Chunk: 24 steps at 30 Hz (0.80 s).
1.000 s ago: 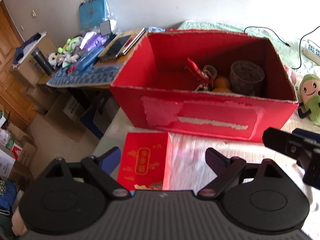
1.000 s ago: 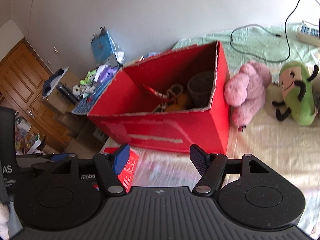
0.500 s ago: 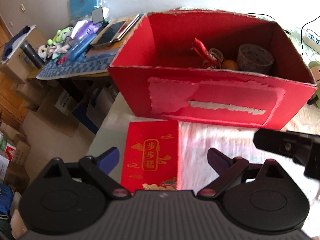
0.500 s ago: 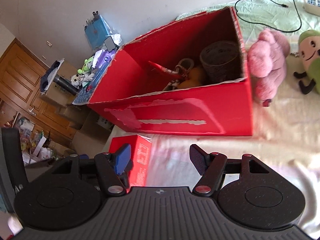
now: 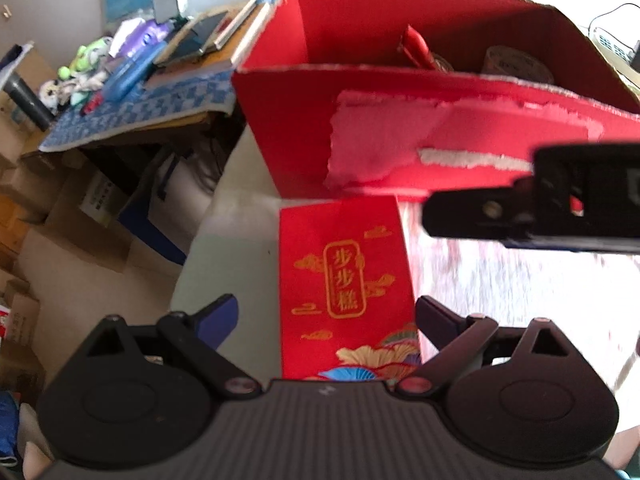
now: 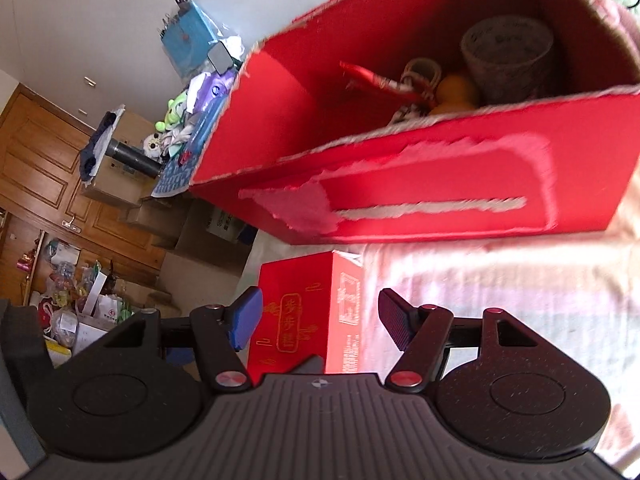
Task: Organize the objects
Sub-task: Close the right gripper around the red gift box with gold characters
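Observation:
A small red gift box with gold characters (image 5: 346, 280) lies on the pale bed cover just in front of a big open red cardboard box (image 5: 440, 136). My left gripper (image 5: 326, 316) is open, its fingers on either side of the small box's near end. My right gripper (image 6: 320, 316) is open too, straddling the same small box (image 6: 304, 316) from the right side. The right gripper's body shows in the left wrist view (image 5: 532, 216). The big box (image 6: 420, 184) holds a grey tape roll (image 6: 506, 56), an orange ball (image 6: 456, 92) and a red packet (image 6: 376, 80).
A cluttered side table with a blue checked cloth (image 5: 132, 108) stands left of the big box, with toys, books and a dark flask. Cardboard boxes (image 5: 72, 216) sit on the floor below. A wooden door (image 6: 40, 168) is at far left.
Both grippers have moved forward and down toward the small red box. It now sits between the fingers of each. The big box has grown larger in both views.

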Available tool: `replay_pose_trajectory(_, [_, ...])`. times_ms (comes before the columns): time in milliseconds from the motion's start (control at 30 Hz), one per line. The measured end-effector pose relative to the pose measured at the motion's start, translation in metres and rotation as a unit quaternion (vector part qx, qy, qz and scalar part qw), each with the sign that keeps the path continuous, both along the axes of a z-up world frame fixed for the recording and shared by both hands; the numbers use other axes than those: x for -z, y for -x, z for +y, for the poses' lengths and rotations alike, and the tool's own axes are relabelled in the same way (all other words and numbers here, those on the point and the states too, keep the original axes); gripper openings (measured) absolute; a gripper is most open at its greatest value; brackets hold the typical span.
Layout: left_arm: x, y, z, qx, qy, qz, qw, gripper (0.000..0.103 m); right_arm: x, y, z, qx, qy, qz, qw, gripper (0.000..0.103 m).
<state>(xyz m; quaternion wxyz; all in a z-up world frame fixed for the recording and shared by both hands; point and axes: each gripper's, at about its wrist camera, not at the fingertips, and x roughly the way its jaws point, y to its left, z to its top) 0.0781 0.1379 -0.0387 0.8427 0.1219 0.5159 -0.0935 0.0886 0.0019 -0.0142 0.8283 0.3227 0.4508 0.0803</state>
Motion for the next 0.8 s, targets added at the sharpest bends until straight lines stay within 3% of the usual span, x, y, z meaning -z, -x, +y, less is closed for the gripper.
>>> replay_pose_trajectory(400, [0.014, -0.010, 0.016, 0.047, 0.060, 0.048, 0.9959, 0.098, 0.015, -0.009, 0.021, 0.001, 0.015, 0.035, 0.999, 0.068])
replay_pose_trajectory(533, [0.017, -0.011, 0.015, 0.057, 0.061, 0.052, 0.9952, 0.098, 0.019, -0.009, 0.019, 0.005, 0.014, 0.043, 0.999, 0.067])
replay_pose_trajectory(600, [0.019, -0.012, 0.014, 0.062, 0.064, 0.055, 0.9945, 0.095, 0.021, -0.009, 0.019, 0.000, 0.007, 0.048, 0.999, 0.055])
replay_pose_trajectory(667, [0.021, -0.012, 0.013, 0.070, 0.065, 0.061, 0.9936, 0.089, 0.023, -0.009, 0.020, -0.009, 0.003, 0.053, 0.999, 0.052])
replay_pose_trajectory(800, [0.023, -0.012, 0.009, 0.076, 0.063, 0.063, 0.9930, 0.086, 0.024, -0.008, 0.021, -0.014, 0.008, 0.059, 0.998, 0.045])
